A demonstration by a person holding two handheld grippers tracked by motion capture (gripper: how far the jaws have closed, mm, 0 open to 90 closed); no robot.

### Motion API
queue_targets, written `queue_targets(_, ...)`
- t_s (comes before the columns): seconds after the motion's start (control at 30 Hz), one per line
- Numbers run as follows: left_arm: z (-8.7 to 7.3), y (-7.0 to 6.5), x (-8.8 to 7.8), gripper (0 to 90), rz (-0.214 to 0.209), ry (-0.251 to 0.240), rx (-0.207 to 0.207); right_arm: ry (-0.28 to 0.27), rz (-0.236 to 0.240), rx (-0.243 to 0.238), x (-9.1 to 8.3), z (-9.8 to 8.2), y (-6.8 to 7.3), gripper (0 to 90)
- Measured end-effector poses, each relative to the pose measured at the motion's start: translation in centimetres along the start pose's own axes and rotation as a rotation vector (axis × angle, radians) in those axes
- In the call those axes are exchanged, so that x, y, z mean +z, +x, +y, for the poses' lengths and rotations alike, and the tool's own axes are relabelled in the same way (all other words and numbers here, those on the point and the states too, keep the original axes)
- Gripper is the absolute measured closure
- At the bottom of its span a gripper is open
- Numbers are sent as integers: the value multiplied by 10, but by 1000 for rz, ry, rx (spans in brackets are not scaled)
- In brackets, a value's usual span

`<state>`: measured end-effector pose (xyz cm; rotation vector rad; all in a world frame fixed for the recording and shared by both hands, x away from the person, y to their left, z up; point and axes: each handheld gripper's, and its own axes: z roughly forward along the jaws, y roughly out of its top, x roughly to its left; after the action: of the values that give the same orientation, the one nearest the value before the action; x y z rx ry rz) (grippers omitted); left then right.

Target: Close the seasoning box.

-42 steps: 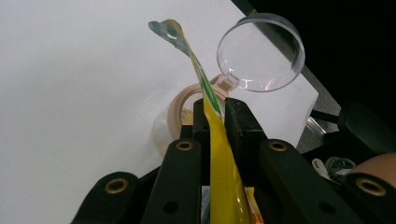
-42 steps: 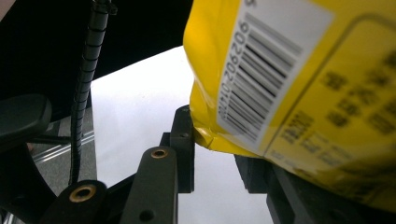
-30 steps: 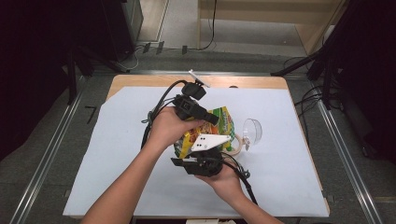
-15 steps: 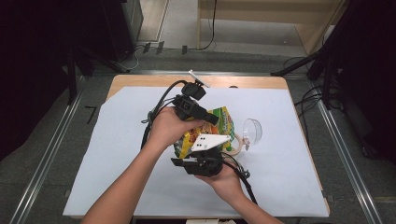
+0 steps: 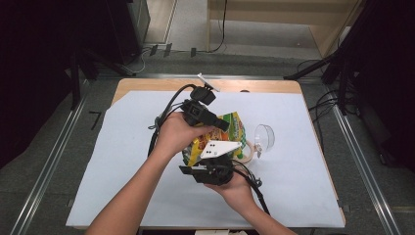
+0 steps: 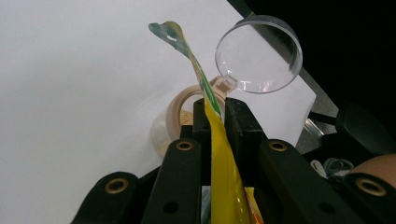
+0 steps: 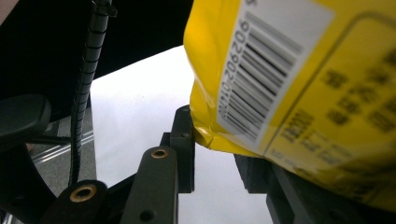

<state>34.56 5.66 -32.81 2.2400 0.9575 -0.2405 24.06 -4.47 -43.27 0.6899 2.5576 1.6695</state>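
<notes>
A yellow and green snack bag (image 5: 234, 128) is held up between both grippers over the middle of the table. My left gripper (image 5: 221, 124) is shut on the bag's thin upper edge (image 6: 215, 116), which runs up between its jaws. My right gripper (image 5: 209, 165) sits under the bag, shut on the lower corner of the bag (image 7: 280, 79) beside the barcode. A small jar (image 6: 180, 119) with a beige rim stands just beyond the left jaws. Its clear round lid (image 6: 259, 53) is flipped open. From above, the jar (image 5: 248, 150) and lid (image 5: 264, 136) lie right of the bag.
White paper (image 5: 122, 161) covers the wooden table (image 5: 147, 84). Black cables (image 5: 164, 112) trail from the left gripper, and another cable (image 5: 257, 188) runs off the right one. Metal rails (image 5: 49, 161) flank the table on the floor.
</notes>
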Motion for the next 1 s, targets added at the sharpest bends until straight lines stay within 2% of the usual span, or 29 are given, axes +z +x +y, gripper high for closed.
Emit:
queue_targets(0.7, 2, -1, -1, 833, 6, 7, 7, -17, -5, 5, -1, 1, 2, 720)
queue_targets(0.83, 1, -2, 0, 835, -4, 0, 8, -3, -2, 14, 0, 0, -1, 724)
queue_targets(1.0, 2, -4, 0, 835, 1, 3, 12, -21, -7, 14, 0, -1, 0, 724)
